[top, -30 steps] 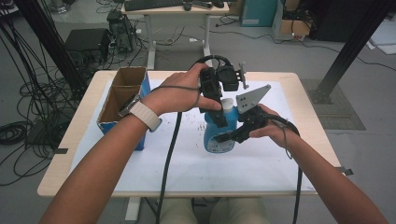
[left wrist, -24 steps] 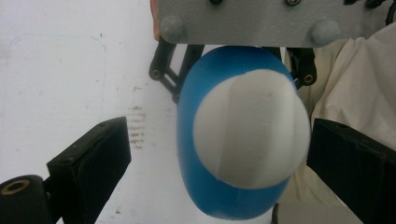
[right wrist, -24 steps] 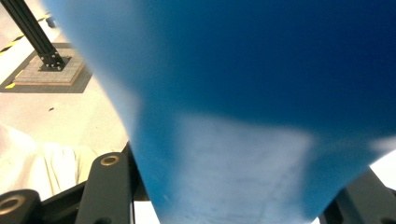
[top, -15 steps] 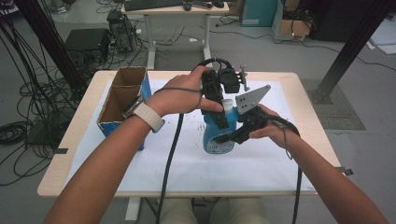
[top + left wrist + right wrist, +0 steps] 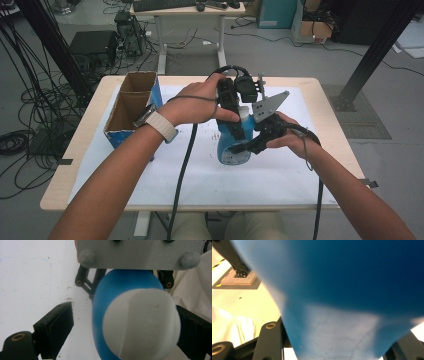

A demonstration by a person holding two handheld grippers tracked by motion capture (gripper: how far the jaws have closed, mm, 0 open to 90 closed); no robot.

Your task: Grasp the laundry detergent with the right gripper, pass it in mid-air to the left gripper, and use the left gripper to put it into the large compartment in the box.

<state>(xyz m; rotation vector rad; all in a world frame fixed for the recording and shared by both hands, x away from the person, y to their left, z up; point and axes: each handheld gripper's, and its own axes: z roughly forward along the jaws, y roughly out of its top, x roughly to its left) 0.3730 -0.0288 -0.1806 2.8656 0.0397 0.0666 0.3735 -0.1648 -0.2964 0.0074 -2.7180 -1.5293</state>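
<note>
Near the counter's middle, you're clamping the upright blue bottle (image 5: 232,145) with the right gripper (image 5: 250,146) while the left gripper (image 5: 235,127) is straddling its white cap (image 5: 141,322), jaws apart

We saw a light wooden table (image 5: 325,87) carrying a white sheet (image 5: 210,175) over most of its top; an open cardboard box (image 5: 131,107) stood on it well to the left of the left gripper (image 5: 239,131); a blue bottle (image 5: 231,150) stood upright on the sheet beneath both grippers; dark specks lay just left of it.
</note>
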